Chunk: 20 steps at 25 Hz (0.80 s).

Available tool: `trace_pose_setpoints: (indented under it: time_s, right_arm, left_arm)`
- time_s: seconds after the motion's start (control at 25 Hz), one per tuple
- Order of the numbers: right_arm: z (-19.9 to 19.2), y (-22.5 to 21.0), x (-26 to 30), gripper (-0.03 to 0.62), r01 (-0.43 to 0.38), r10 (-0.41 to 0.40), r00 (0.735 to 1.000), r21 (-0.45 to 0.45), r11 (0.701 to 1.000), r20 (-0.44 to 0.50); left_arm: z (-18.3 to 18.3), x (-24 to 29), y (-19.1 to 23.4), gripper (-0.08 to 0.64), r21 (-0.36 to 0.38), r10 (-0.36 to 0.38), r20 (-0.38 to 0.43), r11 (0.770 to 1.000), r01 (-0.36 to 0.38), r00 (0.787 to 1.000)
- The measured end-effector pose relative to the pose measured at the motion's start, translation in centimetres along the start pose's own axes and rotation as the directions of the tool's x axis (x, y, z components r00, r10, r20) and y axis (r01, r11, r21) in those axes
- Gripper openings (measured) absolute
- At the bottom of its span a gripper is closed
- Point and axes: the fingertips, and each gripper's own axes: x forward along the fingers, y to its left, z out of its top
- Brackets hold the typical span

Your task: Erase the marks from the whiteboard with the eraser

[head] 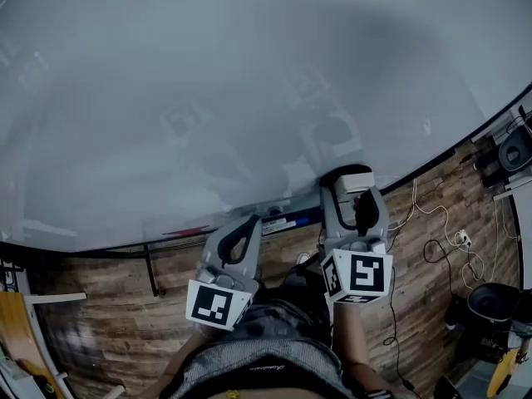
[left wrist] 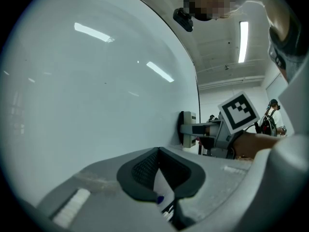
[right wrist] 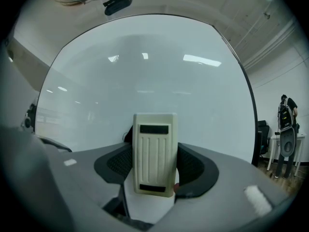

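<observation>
A large whiteboard [head: 208,81] fills the upper part of the head view, and I see no clear marks on it, only faint reflections. My right gripper [head: 353,188] is shut on a cream eraser [head: 349,179] and holds it at the board's lower right part. In the right gripper view the ribbed eraser [right wrist: 154,153] stands upright between the dark pads, with the board [right wrist: 145,71] behind it. In the left gripper view the eraser [left wrist: 187,128] lies flat against the board [left wrist: 96,105]. My left gripper [head: 246,225] hangs lower left of it, shut and empty [left wrist: 158,151].
A marker tray [head: 278,223] with pens runs along the board's bottom edge. Below is wood-pattern floor [head: 100,306]. Cables [head: 440,231], a power strip [head: 462,239] and a black bin [head: 490,302] lie at the right. A person [right wrist: 285,115] stands far off.
</observation>
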Motion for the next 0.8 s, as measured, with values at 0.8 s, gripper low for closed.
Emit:
trace_pose_setpoints:
  time_s: [0.8]
  right_arm:
    - [0.2,2.0,-0.3,0.262,-0.038,0.039,0.999,-0.03,0.999,0.027]
  left_arm:
    - [0.2,-3.7,3.0,0.003,0.037,0.135,0.015,0.99,-0.136,0.991]
